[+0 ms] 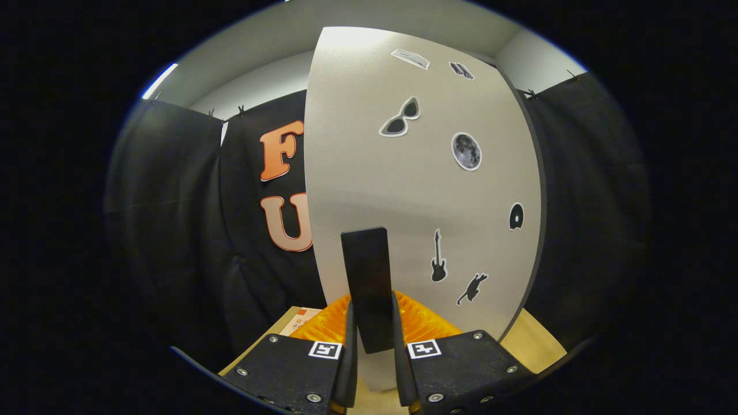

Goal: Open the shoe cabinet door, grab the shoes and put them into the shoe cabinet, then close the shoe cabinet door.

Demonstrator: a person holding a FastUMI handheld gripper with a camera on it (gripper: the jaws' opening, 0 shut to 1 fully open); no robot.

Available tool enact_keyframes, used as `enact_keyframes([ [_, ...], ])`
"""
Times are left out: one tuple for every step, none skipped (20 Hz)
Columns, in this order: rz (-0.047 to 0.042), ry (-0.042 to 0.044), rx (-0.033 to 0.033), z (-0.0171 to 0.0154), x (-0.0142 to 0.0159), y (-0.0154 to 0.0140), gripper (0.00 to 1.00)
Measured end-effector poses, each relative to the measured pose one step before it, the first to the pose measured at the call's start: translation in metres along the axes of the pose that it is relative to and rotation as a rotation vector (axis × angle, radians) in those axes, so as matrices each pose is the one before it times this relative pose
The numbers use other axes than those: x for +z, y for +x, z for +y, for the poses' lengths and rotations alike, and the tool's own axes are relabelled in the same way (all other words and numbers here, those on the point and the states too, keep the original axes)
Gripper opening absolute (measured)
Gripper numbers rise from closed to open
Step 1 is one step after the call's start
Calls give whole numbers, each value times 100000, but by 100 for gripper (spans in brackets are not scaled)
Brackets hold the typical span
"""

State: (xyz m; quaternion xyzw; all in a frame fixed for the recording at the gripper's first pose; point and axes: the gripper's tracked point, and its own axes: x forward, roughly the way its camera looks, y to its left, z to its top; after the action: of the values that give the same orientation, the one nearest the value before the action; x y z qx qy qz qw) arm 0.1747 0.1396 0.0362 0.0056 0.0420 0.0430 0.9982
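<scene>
Claw clenched on the dark upright handle of the shoe cabinet door, both my fingers pressing its sides.

The pale grey door stands just ahead of my fingers, with the handle rising from between them near the door's lower left part. Right of the handle, the door carries stickers: sunglasses high up, a moon below them, a guitar and a leaping cat lower down. Left of the door hangs black cloth. Under the door, a tan surface shows.
</scene>
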Motion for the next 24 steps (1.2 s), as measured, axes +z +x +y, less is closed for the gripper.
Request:
enact_keyframes([
  [335, -490, -189, -310, -62, -489, 27],
  [-321, 9, -101, -257, -23, -557, 27],
  [-166, 231, -44, -340, -24, -473, 27],
  [-274, 502, -37, -375, -56, -440, 27],
  [77, 335, -229, -322, 18, -348, 27],
  [-186, -63, -195, -337, 14, -458, 27],
  [511, -208, -207, -267, -37, -425, 27],
  [-113, -261, -378, -293, -36, -383, 27],
  [153, -114, -602, -371, -41, -442, 27],
  [-23, -354, -560, -378, -7, -277, 27],
  [-152, -77, -644, -447, 19, -445, 27],
  [-114, -12, -584, -447, -36, -390, 27],
  [106, 372, -770, -522, 7, -398, 27],
  [130, 341, -913, -461, 12, -272, 27],
  [-154, -73, -1104, -584, 14, -379, 27],
  [-189, -165, -1309, -621, 32, -287, 27],
  [-72, 12, -1479, -653, 10, -267, 27],
  [40, 442, -1494, -557, -12, -419, 27],
  [-31, 381, -1167, -523, 93, -250, 27],
  [-460, 497, -1305, -564, 8, -229, 26],
  [-196, -355, -1014, -571, 13, -72, 27],
  [-226, -42, -1203, -648, -25, 13, 26],
  [104, -358, -1120, -583, -6, -99, 26],
  [-60, -76, -1049, -594, 12, -186, 27],
])
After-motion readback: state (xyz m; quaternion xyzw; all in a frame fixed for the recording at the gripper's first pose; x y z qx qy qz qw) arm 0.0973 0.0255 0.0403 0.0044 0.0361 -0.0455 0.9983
